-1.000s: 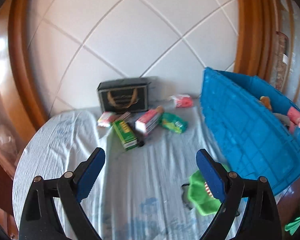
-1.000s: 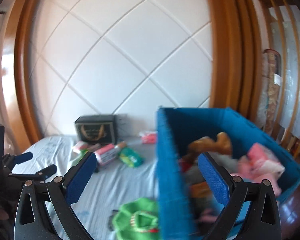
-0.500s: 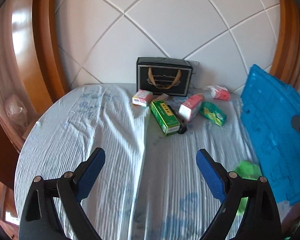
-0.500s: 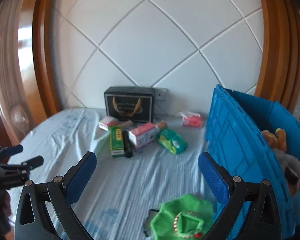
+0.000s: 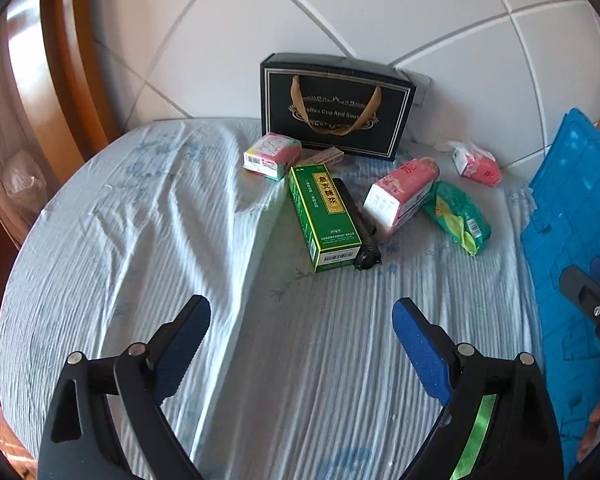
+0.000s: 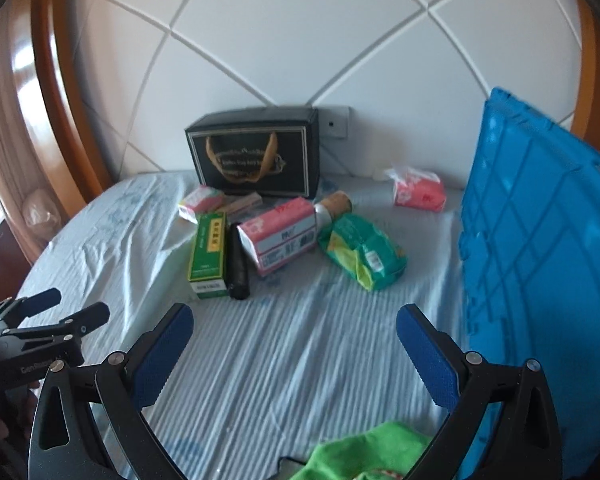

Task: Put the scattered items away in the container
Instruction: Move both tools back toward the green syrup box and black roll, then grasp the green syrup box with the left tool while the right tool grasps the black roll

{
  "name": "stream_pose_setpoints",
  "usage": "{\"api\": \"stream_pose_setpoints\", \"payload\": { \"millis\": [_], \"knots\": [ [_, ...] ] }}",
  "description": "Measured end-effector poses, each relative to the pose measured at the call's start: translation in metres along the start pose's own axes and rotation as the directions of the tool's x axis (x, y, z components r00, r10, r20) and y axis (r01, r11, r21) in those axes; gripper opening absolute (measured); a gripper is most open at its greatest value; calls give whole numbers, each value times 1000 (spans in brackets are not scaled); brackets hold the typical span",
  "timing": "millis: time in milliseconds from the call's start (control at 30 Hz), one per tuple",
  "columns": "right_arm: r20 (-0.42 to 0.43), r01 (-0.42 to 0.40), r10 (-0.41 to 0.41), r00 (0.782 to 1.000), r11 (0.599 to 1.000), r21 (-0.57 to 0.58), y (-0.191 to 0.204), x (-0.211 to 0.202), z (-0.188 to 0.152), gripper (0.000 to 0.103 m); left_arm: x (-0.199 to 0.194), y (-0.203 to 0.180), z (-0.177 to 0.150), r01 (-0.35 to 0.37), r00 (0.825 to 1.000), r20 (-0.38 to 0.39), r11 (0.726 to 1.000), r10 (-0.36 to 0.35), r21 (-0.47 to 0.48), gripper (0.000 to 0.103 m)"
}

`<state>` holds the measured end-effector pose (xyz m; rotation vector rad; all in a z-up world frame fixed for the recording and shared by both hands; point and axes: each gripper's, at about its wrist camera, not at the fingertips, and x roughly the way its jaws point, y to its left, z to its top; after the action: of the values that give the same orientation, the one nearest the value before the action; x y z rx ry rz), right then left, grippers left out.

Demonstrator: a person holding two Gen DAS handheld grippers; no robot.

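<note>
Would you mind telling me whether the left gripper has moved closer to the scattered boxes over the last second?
Yes. The left gripper has closed in on the green box, which now looms larger and nearer its open jaws.

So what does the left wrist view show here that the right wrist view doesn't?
Only the left wrist view has the left gripper head-on, jaws open and empty.

Only the right wrist view has the green cloth item at the bottom edge, the wall socket, and the right gripper head-on, open and empty.

Both show the blue crate, black gift bag, green box, black roll beside it, and green packet on the bed sheet.
</note>
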<state>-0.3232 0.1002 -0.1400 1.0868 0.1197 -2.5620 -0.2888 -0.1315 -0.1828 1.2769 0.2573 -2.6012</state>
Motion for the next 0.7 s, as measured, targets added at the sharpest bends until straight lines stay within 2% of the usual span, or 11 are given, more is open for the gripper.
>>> {"api": "stream_pose_setpoints", "payload": {
  "millis": [233,467,633,700],
  "knots": [
    [-121,33,-27,992,998,45,-7,78,-1,103,78,-13,23,52,996,-74,999,-52,9,93],
    [-198,62,-43,979,994,90,-16,140,3,103,159,-25,49,51,992,-120,998,-47,33,93],
    [-202,37,-16,979,994,101,-14,172,13,103,201,-26,54,6,990,-141,997,4,73,93],
    [-213,9,11,977,996,94,-7,187,17,103,206,-18,50,-36,991,-126,995,48,95,88]
  ]
}}
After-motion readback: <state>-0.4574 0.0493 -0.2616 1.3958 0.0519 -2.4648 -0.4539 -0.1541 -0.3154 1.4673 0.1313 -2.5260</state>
